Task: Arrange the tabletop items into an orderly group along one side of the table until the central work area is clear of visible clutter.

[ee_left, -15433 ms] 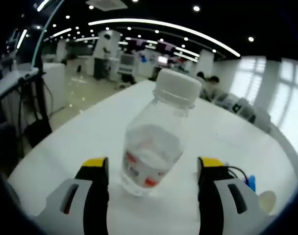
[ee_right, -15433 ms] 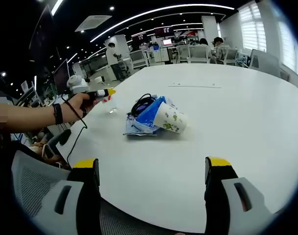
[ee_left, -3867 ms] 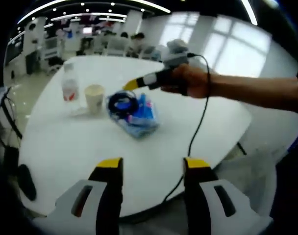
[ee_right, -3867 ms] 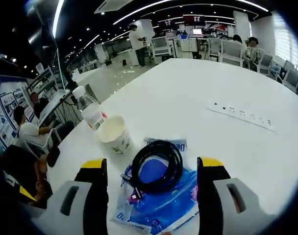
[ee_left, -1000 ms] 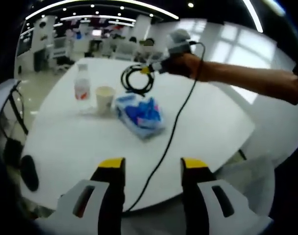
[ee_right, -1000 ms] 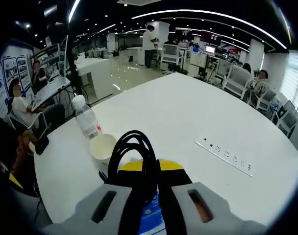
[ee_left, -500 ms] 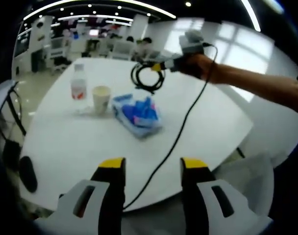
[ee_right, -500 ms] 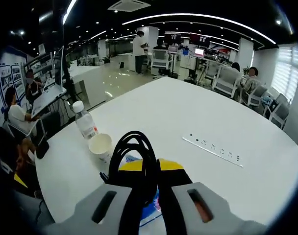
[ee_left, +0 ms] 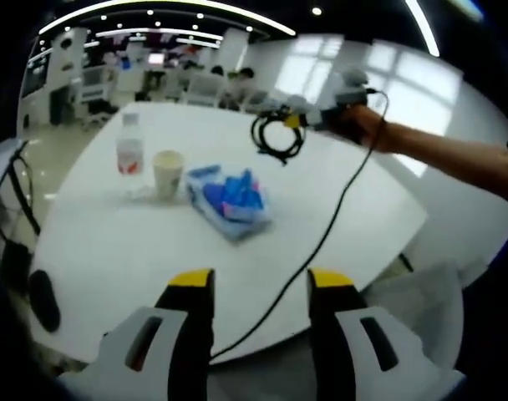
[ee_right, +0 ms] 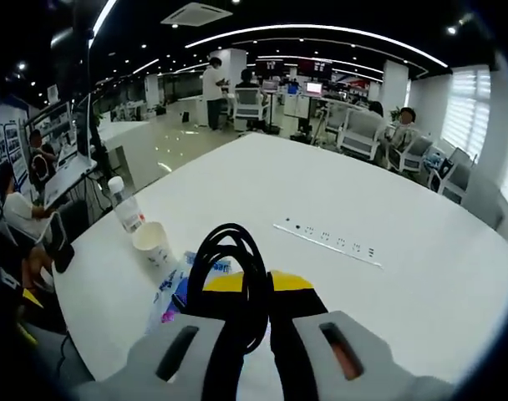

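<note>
The right gripper (ee_right: 258, 288) has its yellow-tipped fingers (ee_right: 294, 282) clenched on a coiled black cable (ee_right: 231, 280), whose loop stands up just ahead of and partly over the left one, lifted off the white counter (ee_right: 404, 225). In the left gripper view the same right gripper (ee_left: 300, 117) shows well ahead and to the right, held in a person's hand (ee_left: 363, 125), with the cable (ee_left: 275, 138) hanging as a loop from its tips above the counter (ee_left: 112, 242), apart from the surface. The left gripper (ee_left: 252, 284) hovers short of the counter's near edge with its fingers (ee_left: 191, 284) released and parted, nothing between them. Ahead of them on the counter lies a blue plastic bag (ee_left: 229, 199); just beside it to the left stands a paper cup (ee_left: 166, 174), and next to that an upright water bottle (ee_left: 129, 150). In the right gripper view the bag (ee_right: 177, 292), cup (ee_right: 152, 242) and bottle (ee_right: 124, 210) sit to the left of the clenched fingers, and a white power strip (ee_right: 329, 241) lies ahead on the counter.
</note>
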Motion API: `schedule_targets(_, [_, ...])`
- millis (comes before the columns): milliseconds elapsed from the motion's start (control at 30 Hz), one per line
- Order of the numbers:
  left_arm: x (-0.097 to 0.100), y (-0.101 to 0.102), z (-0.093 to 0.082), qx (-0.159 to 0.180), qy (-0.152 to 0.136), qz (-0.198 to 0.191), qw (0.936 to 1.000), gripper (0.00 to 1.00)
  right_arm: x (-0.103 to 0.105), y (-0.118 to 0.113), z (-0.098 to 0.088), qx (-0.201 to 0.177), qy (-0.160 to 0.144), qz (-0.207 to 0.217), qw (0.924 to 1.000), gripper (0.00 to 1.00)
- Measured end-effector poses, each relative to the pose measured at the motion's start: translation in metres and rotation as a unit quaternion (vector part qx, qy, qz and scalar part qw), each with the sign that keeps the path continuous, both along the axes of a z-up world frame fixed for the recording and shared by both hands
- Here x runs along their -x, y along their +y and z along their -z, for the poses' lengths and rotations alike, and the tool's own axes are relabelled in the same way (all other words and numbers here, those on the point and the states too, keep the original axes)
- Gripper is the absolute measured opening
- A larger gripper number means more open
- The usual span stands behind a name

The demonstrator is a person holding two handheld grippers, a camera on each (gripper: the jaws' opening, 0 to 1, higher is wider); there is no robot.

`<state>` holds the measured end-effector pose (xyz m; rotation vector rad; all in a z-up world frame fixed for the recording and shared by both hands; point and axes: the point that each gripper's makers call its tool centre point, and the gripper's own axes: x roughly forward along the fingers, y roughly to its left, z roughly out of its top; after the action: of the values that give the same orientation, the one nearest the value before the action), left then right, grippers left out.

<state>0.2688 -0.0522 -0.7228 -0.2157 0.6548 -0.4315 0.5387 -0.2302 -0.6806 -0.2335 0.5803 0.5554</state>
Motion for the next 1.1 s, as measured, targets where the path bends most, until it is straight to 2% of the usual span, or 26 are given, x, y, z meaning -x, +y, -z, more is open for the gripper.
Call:
schedule_targets(200, [0.001, 0.000, -0.001, 0.004, -0.001, 0.000, 1.0000, 0.40, 0.014, -0.032, 0.015, 0.002, 0.016, 0.027, 0.9995, 0.07])
schedule_targets(533, [0.002, -0.005, -0.002, 0.008, 0.000, 0.006, 0.9999, 0.39, 0.050, -0.072, 0.075, -0.024, 0.088, 0.076, 0.9929, 0.07])
schedule_targets(700, [0.001, -0.005, -0.001, 0.007, 0.002, 0.004, 1.0000, 0.39, 0.061, -0.078, 0.097, -0.062, 0.121, 0.097, 0.9859, 0.07])
schedule_targets(767, [0.000, -0.004, -0.001, 0.008, 0.002, 0.000, 1.0000, 0.39, 0.060, -0.087, 0.111, -0.062, 0.131, 0.100, 0.9844, 0.07])
schedule_targets(900, [-0.001, -0.003, -0.001, 0.008, 0.004, -0.003, 1.0000, 0.39, 0.068, -0.086, 0.132, -0.050, 0.154, 0.096, 0.9821, 0.07])
schedule_targets(1100, [0.000, -0.002, 0.001, 0.007, 0.008, -0.005, 0.9999, 0.38, 0.068, -0.087, 0.153, -0.052, 0.173, 0.104, 0.9780, 0.07])
